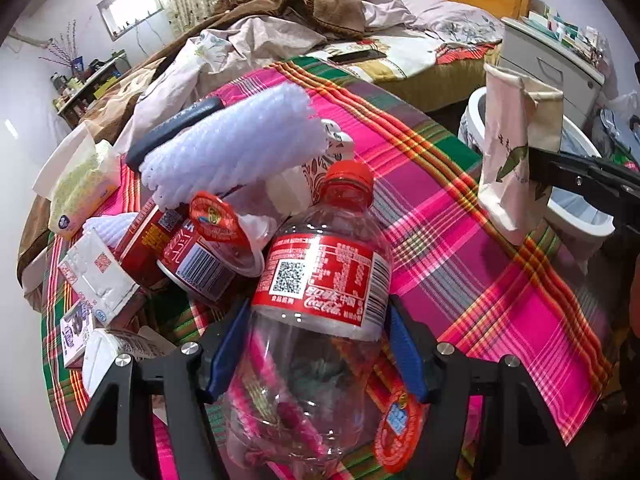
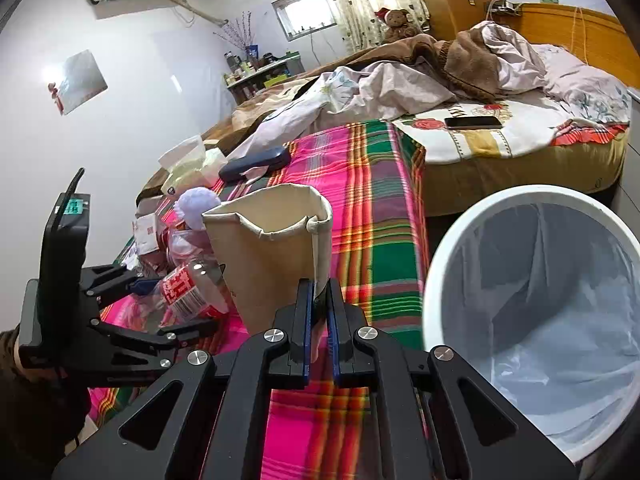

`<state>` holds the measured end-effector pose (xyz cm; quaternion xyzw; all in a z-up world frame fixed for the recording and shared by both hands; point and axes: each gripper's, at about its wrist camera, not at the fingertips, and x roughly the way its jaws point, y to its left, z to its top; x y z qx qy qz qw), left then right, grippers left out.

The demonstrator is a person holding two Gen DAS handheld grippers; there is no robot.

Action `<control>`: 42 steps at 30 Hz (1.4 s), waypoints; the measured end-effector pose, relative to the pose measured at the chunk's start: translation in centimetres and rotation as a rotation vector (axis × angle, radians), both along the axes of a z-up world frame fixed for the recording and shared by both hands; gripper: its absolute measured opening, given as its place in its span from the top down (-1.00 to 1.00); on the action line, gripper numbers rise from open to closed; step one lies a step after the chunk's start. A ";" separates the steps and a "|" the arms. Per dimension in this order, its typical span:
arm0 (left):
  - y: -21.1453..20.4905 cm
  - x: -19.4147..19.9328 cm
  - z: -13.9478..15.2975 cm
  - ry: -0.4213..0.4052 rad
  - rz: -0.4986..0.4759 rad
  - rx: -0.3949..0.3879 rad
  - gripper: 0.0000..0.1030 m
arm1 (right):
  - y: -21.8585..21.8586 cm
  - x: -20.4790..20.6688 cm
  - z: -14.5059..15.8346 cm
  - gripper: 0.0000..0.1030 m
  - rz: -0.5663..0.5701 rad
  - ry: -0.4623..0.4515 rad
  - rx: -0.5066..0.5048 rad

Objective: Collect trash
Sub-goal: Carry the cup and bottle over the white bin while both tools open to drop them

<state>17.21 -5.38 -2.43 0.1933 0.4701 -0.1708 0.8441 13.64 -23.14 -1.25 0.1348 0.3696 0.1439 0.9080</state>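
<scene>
My left gripper [image 1: 316, 320] is shut on an empty clear Coca-Cola bottle [image 1: 320, 280] with a red cap, held over the plaid tablecloth [image 1: 460, 260]. The bottle also shows in the right wrist view [image 2: 188, 292]. My right gripper [image 2: 318, 300] is shut on the edge of a beige canvas bag [image 2: 272, 256], holding it upright and open; the bag also shows in the left wrist view [image 1: 516, 152]. A white bin [image 2: 536, 312] lined with a clear plastic bag stands at the right of the table.
Behind the bottle lie red cups [image 1: 200, 256], white foam netting [image 1: 236, 148], small cartons [image 1: 96, 276], a tissue pack [image 1: 80, 196] and a dark case [image 1: 176, 128]. An unmade bed [image 2: 460, 92] with a phone [image 2: 472, 122] is beyond. A drawer unit [image 1: 556, 64] stands far right.
</scene>
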 end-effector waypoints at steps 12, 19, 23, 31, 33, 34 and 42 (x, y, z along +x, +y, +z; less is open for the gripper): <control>-0.9 -1.7 2.8 -0.057 0.035 -0.071 -0.32 | -2.8 -1.1 1.0 0.87 -0.049 -0.044 0.024; -3.7 -3.1 5.2 -0.097 -0.014 -0.131 -0.32 | -5.2 -2.3 2.0 0.87 -0.104 -0.077 0.023; -6.2 -3.6 6.1 -0.108 -0.055 -0.158 -0.32 | -7.0 -3.2 2.8 0.87 -0.155 -0.096 0.012; -11.4 -3.6 6.5 -0.088 -0.116 -0.254 -0.32 | -10.6 -4.1 3.2 0.87 -0.270 -0.099 -0.042; -13.0 -3.6 6.3 -0.078 -0.132 -0.267 -0.32 | -11.3 -4.1 2.8 0.87 -0.289 -0.084 -0.053; -13.7 -3.4 6.1 -0.068 -0.141 -0.277 -0.32 | -11.7 -4.1 2.5 0.87 -0.300 -0.073 -0.059; -18.4 -3.0 4.5 -0.006 -0.170 -0.323 -0.32 | -14.2 -3.8 0.3 0.86 -0.354 0.008 -0.137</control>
